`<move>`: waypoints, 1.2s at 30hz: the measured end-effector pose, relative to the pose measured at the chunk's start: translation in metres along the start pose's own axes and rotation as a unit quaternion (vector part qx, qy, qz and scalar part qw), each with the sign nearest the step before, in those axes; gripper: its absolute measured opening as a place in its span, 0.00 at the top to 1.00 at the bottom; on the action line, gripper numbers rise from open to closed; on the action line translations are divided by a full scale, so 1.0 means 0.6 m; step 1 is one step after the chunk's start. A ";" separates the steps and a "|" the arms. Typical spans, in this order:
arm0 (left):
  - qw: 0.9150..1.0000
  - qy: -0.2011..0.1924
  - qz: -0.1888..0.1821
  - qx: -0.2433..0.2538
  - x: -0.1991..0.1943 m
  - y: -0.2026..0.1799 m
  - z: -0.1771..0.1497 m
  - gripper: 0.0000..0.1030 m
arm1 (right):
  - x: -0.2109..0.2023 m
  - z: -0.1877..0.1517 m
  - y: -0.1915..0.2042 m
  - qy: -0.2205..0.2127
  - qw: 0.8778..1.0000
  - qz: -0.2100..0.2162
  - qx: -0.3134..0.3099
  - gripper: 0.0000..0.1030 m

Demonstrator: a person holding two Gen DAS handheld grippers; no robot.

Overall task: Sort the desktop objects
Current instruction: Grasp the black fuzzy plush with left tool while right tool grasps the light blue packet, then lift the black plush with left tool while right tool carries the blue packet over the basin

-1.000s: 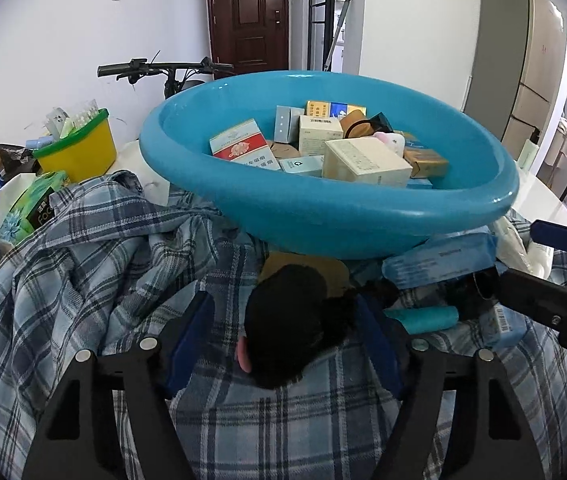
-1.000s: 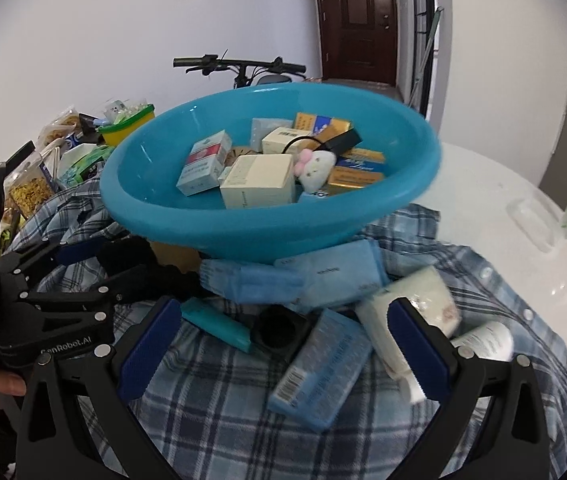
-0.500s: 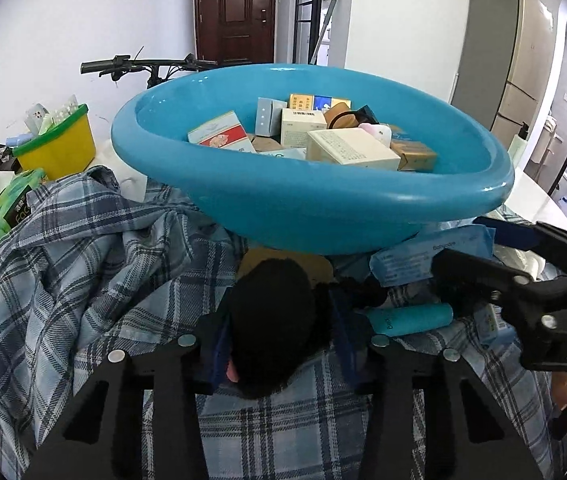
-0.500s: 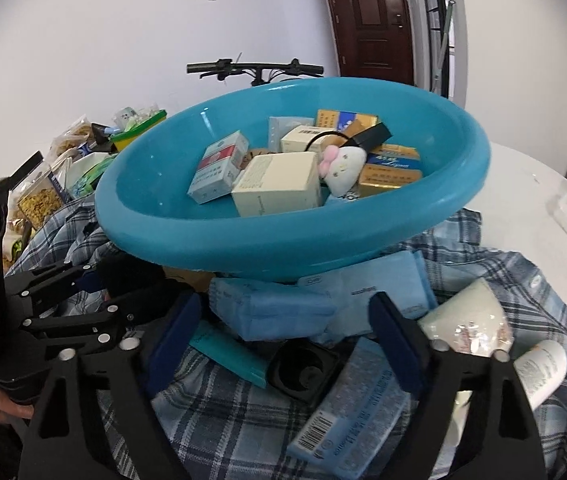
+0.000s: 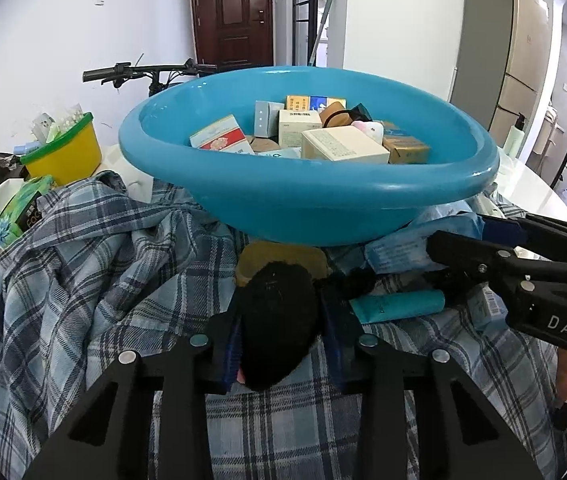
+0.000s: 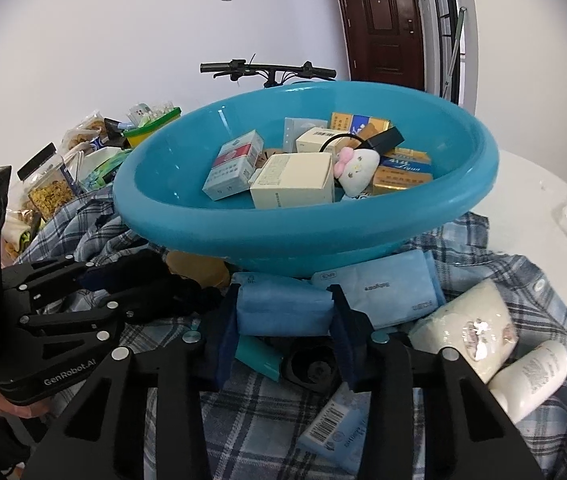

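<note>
The left gripper point(image 5: 279, 332) pinched a soft black sock point(image 5: 277, 324) on the plaid shirt point(image 5: 83, 280) below the basin point(image 5: 307, 208); the right gripper point(image 6: 283, 312), closing, squeezed a light, squashy blue pack point(image 6: 283, 308) mid-body.

Basin point(image 6: 323, 236): glossy smooth blue plastic. Shirt point(image 5: 83, 280): soft plaid woven cloth. Boxes point(image 6: 291, 184): matt cardboard. Black bundle point(image 5: 275, 320): fuzzy matt knit. Tissue pack point(image 6: 283, 308): slick plastic film.
</note>
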State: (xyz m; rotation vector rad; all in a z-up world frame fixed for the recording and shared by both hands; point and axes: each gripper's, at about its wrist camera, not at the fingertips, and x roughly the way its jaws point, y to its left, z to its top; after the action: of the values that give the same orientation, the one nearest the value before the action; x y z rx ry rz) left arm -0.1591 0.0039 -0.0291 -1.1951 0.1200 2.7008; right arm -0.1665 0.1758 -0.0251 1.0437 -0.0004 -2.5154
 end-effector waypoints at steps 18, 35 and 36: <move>0.999 -0.037 0.008 -0.014 -0.079 -0.020 -0.019 0.66 | -0.089 -0.021 0.003 -0.031 0.999 -0.034 0.015 0.62; 0.995 -0.092 0.015 -0.029 -0.171 -0.042 -0.035 0.66 | -0.170 -0.045 0.034 -0.076 0.996 -0.051 0.006 0.62; 0.995 -0.094 0.014 -0.028 -0.175 -0.043 -0.035 0.66 | -0.172 -0.046 0.036 -0.077 0.996 -0.052 0.005 0.62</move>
State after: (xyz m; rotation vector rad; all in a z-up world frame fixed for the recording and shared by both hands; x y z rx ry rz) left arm -0.0696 0.0119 0.0345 -0.9525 0.0348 2.8414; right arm -0.0743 0.1989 0.0282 0.8717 -0.0042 -2.6879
